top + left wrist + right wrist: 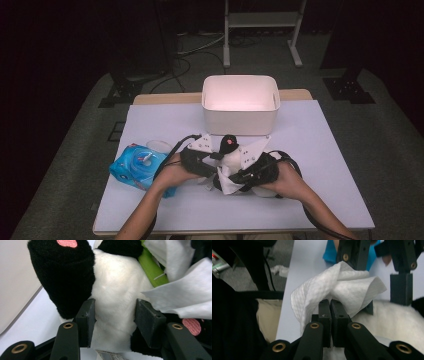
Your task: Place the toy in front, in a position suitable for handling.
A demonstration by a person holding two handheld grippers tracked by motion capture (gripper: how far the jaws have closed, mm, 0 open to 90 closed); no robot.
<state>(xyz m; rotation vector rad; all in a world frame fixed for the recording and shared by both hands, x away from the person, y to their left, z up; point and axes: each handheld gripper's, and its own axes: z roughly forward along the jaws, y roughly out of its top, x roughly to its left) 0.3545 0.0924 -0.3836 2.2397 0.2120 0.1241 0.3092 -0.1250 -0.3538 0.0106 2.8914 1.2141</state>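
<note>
A black-and-white plush toy [230, 152] with pink patches stands at the middle of the table; in the left gripper view its white body [117, 297] fills the gap between the jaws. My left gripper [113, 317] is shut on the plush toy, pads pressed into its white belly. My right gripper [330, 312] is shut on a white paper wipe [342, 287], which bunches above the jaws and lies against the toy's white fur [387, 315]. In the high view both grippers [200, 160] [255, 172] meet at the toy, the wipe [227, 182] hanging below it.
A white open bin [240, 102] stands behind the toy at the table's far edge. A blue wet-wipe pack [137, 167] with a round lid lies at the left. Grey floor, cables and a white stand frame [262, 25] lie beyond the table.
</note>
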